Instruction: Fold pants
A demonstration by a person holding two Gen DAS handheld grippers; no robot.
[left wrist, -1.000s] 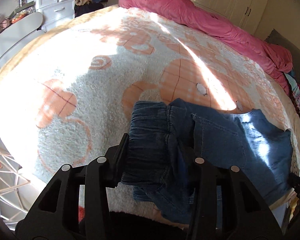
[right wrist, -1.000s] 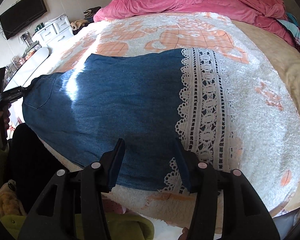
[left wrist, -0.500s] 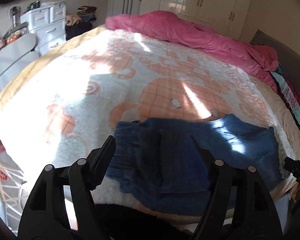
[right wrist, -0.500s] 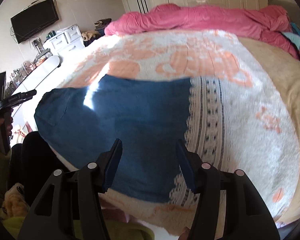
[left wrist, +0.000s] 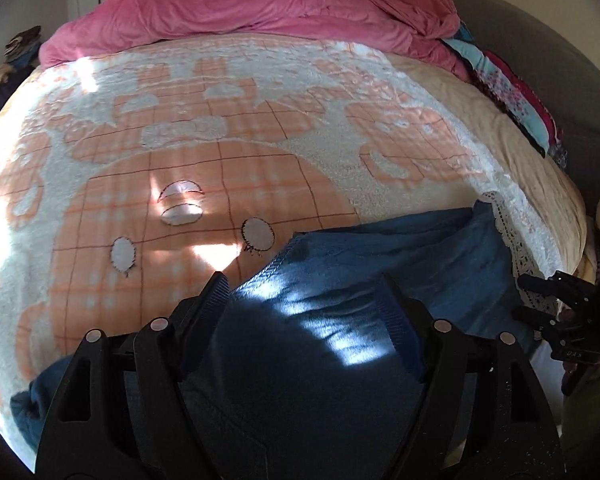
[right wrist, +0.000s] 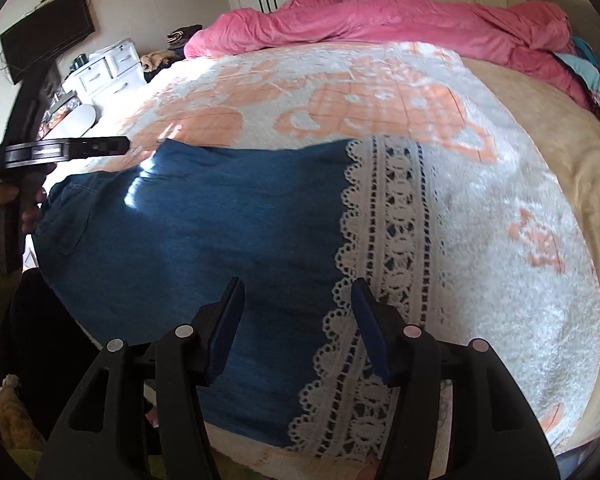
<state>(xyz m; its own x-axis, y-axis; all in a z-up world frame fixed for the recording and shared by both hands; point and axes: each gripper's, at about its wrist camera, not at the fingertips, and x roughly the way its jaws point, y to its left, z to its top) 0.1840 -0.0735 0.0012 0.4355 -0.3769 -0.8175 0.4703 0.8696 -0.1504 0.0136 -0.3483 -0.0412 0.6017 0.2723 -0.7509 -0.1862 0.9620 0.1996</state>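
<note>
Moved: left gripper (left wrist: 302, 292) has been swung from the waistband toward the lace end; its jaws, earlier pinched on bunched denim, are now spread and nothing is pinched.
Pants (right wrist: 204, 248): blue denim, laid flat across the lower middle of the right view, lace hem (right wrist: 384, 280) to the right, on the blanket (right wrist: 520, 240).
Right gripper (right wrist: 298, 312): jaws apart above denim and lace, nothing clamped.
Writing: small marks on the right gripper's body at the left view's right edge, too blurred to be read.
Duvet (left wrist: 240, 12): pink, upper frame.
</note>
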